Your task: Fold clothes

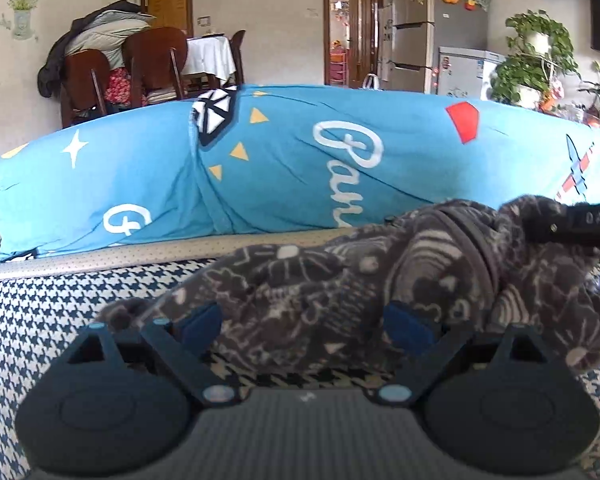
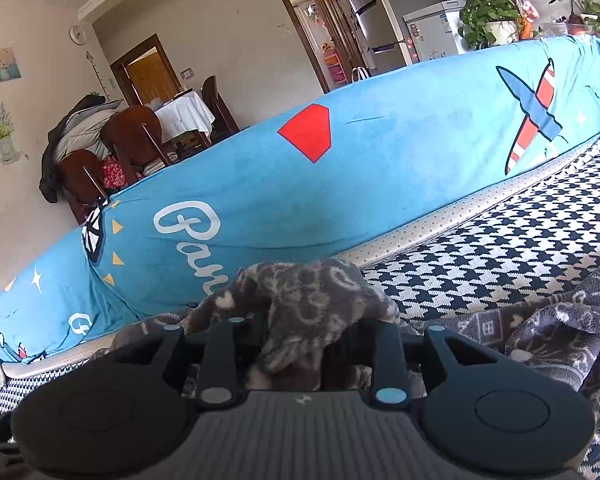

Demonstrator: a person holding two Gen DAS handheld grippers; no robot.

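Observation:
A grey fleece garment point(image 1: 380, 276) with a pale line pattern lies bunched on the houndstooth seat cover point(image 1: 40, 320). My left gripper point(image 1: 306, 326) is open, its blue-padded fingers point(image 1: 202, 322) wide apart around the garment's near edge. My right gripper point(image 2: 300, 336) is shut on a fold of the same garment point(image 2: 308, 300) and holds it bunched up above the seat. The right gripper's body also shows in the left wrist view point(image 1: 580, 228) at the right, against the cloth. More of the garment point(image 2: 560, 328) trails to the right.
A blue printed cover point(image 1: 300, 160) drapes the sofa back behind the seat point(image 2: 500, 240). Beyond it stand dark wooden chairs point(image 1: 148, 64) piled with coats, a table with a white cloth, a fridge point(image 1: 416, 24) and potted plants point(image 1: 536, 60).

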